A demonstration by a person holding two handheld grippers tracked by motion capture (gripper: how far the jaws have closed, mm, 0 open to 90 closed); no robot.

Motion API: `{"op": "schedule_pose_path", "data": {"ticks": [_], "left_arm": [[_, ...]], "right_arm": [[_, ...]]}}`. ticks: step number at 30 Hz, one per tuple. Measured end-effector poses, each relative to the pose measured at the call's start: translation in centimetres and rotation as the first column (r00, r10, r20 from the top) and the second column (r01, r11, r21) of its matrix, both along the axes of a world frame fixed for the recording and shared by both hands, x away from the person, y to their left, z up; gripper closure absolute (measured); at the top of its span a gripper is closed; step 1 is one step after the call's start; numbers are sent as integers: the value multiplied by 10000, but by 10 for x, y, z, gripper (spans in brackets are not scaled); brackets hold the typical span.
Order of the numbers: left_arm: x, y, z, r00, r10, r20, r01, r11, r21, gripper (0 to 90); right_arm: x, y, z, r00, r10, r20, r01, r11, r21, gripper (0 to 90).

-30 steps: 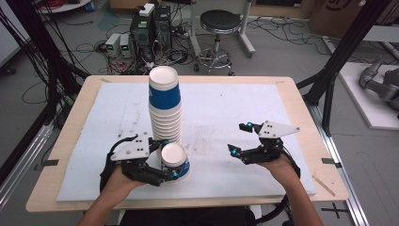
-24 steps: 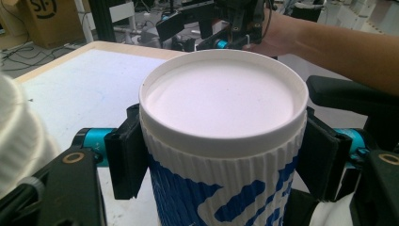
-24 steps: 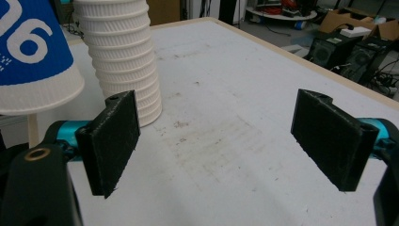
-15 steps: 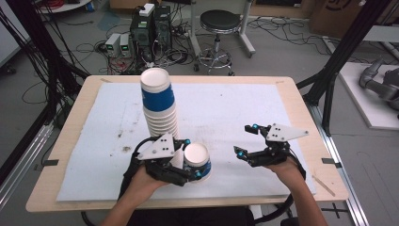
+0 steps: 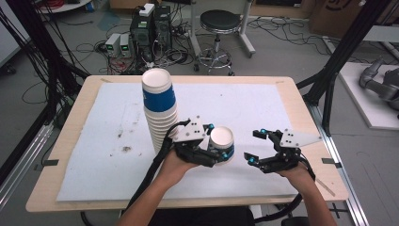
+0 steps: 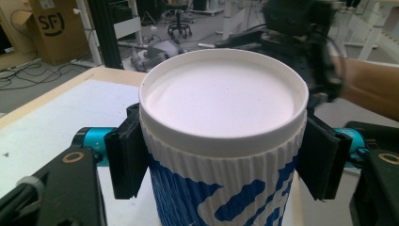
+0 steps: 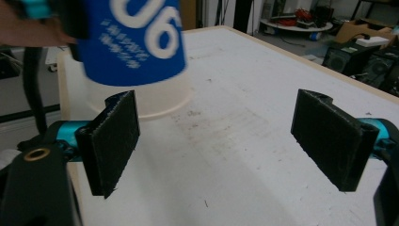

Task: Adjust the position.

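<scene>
Low in the centre of the high view, a single blue-and-white paper cup (image 5: pixel 221 144) is clamped by the left gripper (image 5: pixel 214 147), one black pad pressed to each side just under the white rim. In the left gripper view the cup (image 6: pixel 221 141) is seen mouth-up between those pads, ribbed sleeve gripped squarely, presumably so the thin wall is not crushed. The cup is carried clear of the table mat, a little below the middle of the frame, just right of the stack.

To the lower right, the right gripper (image 5: pixel 254 147) is held with its jaws well apart and nothing between them. In the right gripper view its pads (image 7: pixel 113 141) frame bare, scuffed mat, with the carried cup (image 7: pixel 134 42) looming at upper left. It is judged that the open jaws are being readied to receive the cup.

Farther up, left of centre, the tall stack of nested cups (image 5: pixel 159 113) stands upright on the white mat (image 5: pixel 263 108). Touching cannot be told between the stack and the left hand's cable.

Open mat is left across the whole right half and the far edge; the wooden table edge (image 5: pixel 291 82) lies well beyond. Room is tightest between the two grippers and beside the stack, which could be tipped by a careless swing.
</scene>
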State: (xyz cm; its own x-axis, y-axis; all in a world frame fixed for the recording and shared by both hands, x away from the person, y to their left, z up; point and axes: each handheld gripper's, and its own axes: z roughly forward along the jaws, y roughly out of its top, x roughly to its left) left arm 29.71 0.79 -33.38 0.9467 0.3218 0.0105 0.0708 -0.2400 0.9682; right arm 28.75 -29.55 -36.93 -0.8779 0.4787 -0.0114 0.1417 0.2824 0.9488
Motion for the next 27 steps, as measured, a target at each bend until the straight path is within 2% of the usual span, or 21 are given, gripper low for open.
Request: {"op": "schedule_pose_path", "data": {"ticks": [7,11,13,15,16,17,18,20,21,22,23,25,27], "left_arm": [[20,-15,1,9998,-207,-35,207,9996,-195,285],[23,-17,0,9992,-353,-166,344,9980,-530,285],[24,-18,-1,9980,-580,-256,559,9955,-772,287],[24,-18,-1,9976,-650,-248,630,9952,-751,290],[25,-16,0,9982,-558,-206,542,9959,-729,290],[26,-13,0,9982,-539,-247,519,9958,-756,290],[27,-11,-1,9975,-576,-402,540,9950,-841,290],[29,-8,-2,9957,-751,-544,703,9938,-860,286],[29,-8,-2,9957,-751,-544,703,9938,-860,281],[31,-8,-2,9936,-886,-704,843,9945,-618,275],[31,-8,-2,9931,-889,-759,849,9949,-539,268],[32,-9,0,9958,-596,-698,587,9982,-142,206],[33,-10,0,9948,-719,-719,726,9973,58,178]], "right_arm": [[-2,9,0,9994,325,-112,-323,9992,225,162],[2,24,-2,9993,302,-239,-295,9992,280,161],[6,34,-4,9988,296,-395,-284,9992,293,158],[11,42,-5,9979,475,-451,-450,9975,544,130],[14,45,-6,9963,689,-516,-655,9957,658,137],[16,46,-6,9953,804,-543,-768,9949,647,200],[17,46,-5,9932,993,-611,-954,9934,644,227],[17,46,-2,9931,1038,-538,-1021,9942,341,261],[17,46,-2,9931,1038,-538,-1021,9942,341,261],[16,47,1,9934,1093,-353,-1101,9936,-236,289],[16,46,2,9935,1097,-309,-1108,9931,-375,292],[16,46,4,9935,1126,-193,-1138,9903,-795,296],[15,46,7,9933,1156,-4,-1145,9832,-1425,297]]}}
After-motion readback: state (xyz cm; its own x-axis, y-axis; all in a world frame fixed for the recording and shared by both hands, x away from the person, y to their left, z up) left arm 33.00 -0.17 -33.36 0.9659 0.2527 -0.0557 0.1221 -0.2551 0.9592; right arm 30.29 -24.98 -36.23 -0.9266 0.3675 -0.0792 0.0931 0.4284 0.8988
